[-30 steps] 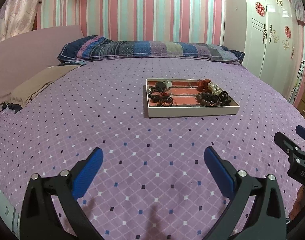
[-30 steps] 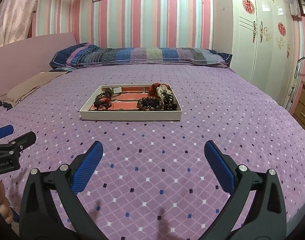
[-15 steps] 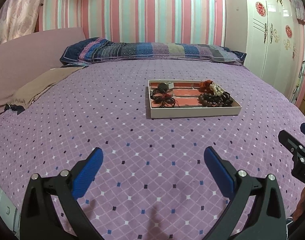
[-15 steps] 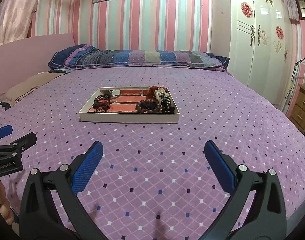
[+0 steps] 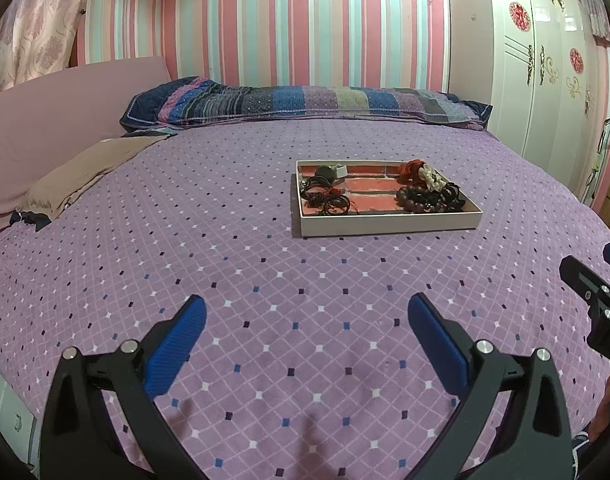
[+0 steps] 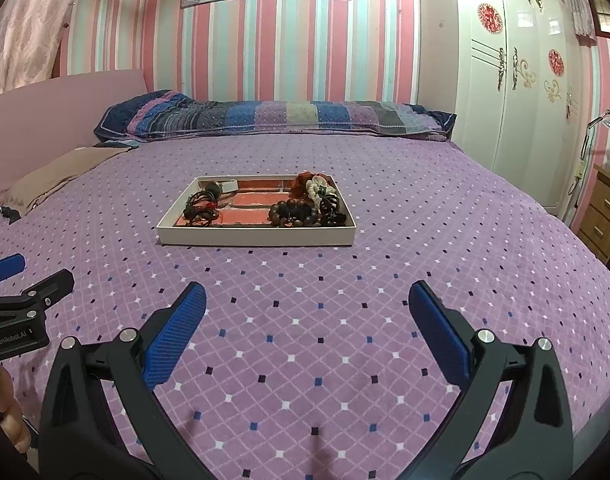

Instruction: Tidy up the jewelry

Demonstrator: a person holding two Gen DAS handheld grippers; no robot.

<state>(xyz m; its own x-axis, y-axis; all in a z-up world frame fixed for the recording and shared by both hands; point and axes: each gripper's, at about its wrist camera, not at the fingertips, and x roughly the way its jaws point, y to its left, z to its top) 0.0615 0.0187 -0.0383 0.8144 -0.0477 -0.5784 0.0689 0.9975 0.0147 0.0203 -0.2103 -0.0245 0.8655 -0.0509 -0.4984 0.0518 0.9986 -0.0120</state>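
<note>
A shallow white tray (image 5: 389, 226) (image 6: 257, 237) with a red brick-patterned floor lies on the purple bed. Dark cord bracelets (image 5: 325, 198) (image 6: 201, 208) are piled in its left half. Brown bead bracelets (image 5: 415, 196) (image 6: 293, 212), a red and a cream scrunchie (image 5: 419, 172) (image 6: 311, 184) fill its right half. My left gripper (image 5: 307, 312) hovers open over the bedspread, well short of the tray and left of it. My right gripper (image 6: 307, 300) is open too, short of the tray. Neither holds anything.
The purple diamond-patterned bedspread (image 5: 185, 248) stretches all around the tray. A striped long pillow (image 5: 305, 104) lies at the headboard, a tan cushion (image 5: 85, 172) at the left. A white wardrobe (image 6: 517, 80) and a wooden drawer unit (image 6: 605, 216) stand to the right.
Both cameras have tilted up slightly, so the tray sits a little lower in each view. Both grippers stay open and empty.
</note>
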